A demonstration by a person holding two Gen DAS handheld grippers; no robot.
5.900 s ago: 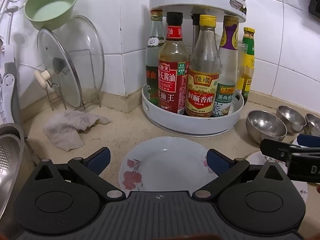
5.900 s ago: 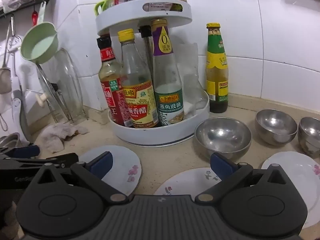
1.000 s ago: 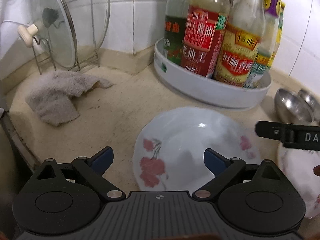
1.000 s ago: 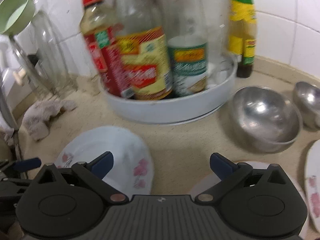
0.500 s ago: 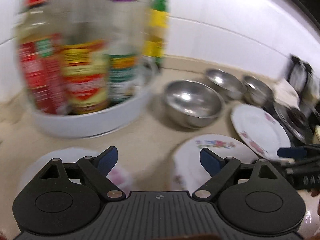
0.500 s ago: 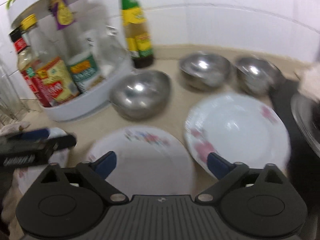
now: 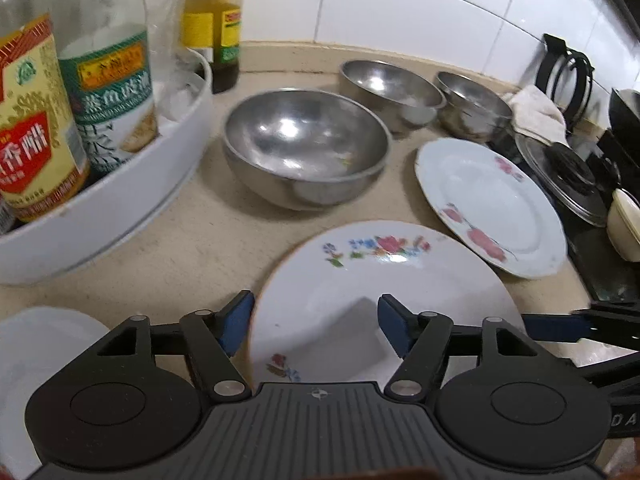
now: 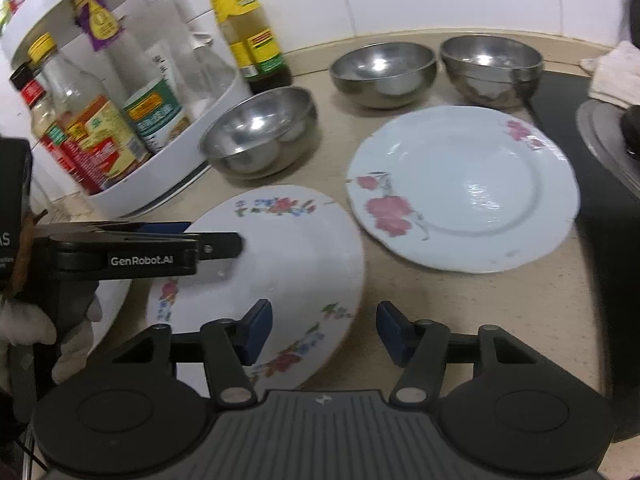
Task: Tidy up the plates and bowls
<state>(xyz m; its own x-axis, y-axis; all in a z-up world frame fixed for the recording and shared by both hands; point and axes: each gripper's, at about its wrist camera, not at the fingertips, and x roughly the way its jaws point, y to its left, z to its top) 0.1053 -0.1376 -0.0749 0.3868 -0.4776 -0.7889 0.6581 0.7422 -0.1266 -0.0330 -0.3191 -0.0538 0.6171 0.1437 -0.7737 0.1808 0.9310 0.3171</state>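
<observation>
A white flowered plate point(image 7: 360, 280) point(image 8: 288, 256) lies on the beige counter under both grippers. My left gripper point(image 7: 316, 330) is open, low over its near left part. My right gripper point(image 8: 324, 330) is open, with its left finger over the plate's right rim; its blue tips show in the left wrist view point(image 7: 552, 326). A second pink-flowered plate point(image 7: 488, 204) point(image 8: 472, 188) lies to the right. A third plate point(image 7: 28, 344) shows at the far left. Three steel bowls stand behind: a large one point(image 7: 304, 148) point(image 8: 260, 136) and two smaller ones point(image 8: 384, 70) point(image 8: 492, 66).
A white turntable rack point(image 7: 104, 184) point(image 8: 168, 168) of sauce bottles stands at the left. A yellow-labelled bottle point(image 8: 248, 36) stands beside it. A black stove point(image 8: 600, 184) with a pan lid point(image 7: 568, 176) and a cloth point(image 7: 536, 116) is at the right. White tiled wall behind.
Both grippers swung right from the left plate to the middle plate and came lower over it. Both jaws have narrowed a little but stay open.
</observation>
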